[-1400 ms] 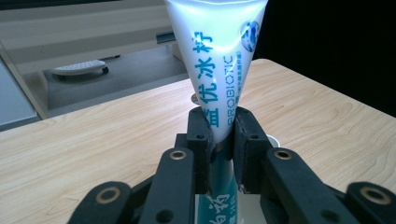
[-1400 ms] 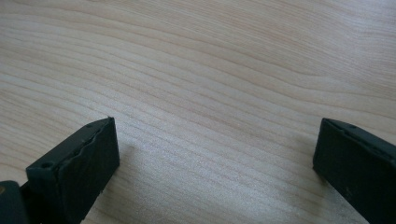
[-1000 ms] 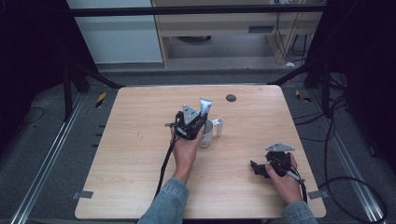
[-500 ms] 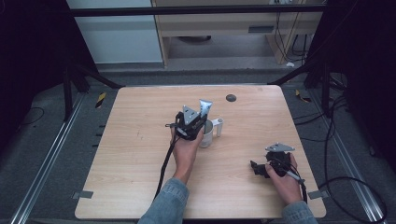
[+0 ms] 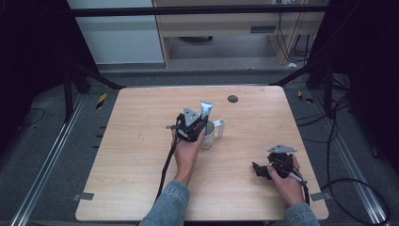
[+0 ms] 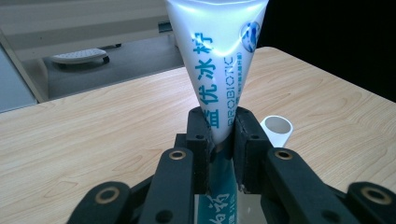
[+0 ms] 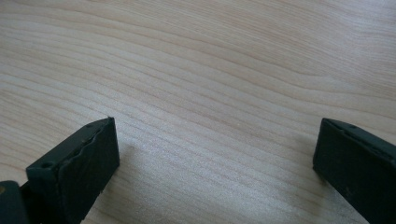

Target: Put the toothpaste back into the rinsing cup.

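Nothing has shifted since a second ago: the left gripper [image 5: 195, 123] stays clamped on the toothpaste tube [image 6: 219, 60] above the mug [image 5: 208, 134], insertion pending; the right gripper [image 5: 263, 170] rests open, well apart from the mug.

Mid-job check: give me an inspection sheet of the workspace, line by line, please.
Surface: wooden table, dark round spot near its far edge.
Job's things: toothpaste tube upright in the jaws, over white mug.
Clutter: nothing seen.
Grippers: left gripper shut on the tube; right gripper open, jaws wide over bare wood.
Cables: black cable trails from left gripper toward the near edge.
Surroundings: grey floor, loose floor cables at right.
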A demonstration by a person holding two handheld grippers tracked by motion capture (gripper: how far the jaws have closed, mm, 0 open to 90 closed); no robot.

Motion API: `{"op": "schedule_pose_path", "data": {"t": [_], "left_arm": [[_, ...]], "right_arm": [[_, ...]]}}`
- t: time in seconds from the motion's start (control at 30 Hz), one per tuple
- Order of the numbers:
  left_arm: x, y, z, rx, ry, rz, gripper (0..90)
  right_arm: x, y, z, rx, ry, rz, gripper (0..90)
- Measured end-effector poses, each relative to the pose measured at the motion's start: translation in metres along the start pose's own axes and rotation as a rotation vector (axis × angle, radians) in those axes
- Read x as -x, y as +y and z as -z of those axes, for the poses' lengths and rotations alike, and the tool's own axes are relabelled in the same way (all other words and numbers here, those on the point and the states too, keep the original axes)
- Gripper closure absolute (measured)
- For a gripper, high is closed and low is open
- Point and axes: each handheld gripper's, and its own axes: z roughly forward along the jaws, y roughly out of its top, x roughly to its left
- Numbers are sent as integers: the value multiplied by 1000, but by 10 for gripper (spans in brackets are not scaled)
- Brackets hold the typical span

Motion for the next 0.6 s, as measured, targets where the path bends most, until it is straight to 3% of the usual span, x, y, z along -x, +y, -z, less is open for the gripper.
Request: {"op": "schedule_pose_path", "data": {"t": [0.6], "left_arm": [[2,5,-5,-35,2,-19,771]], "right_arm": [[0,0,0,-1,0,-1,6]]}}
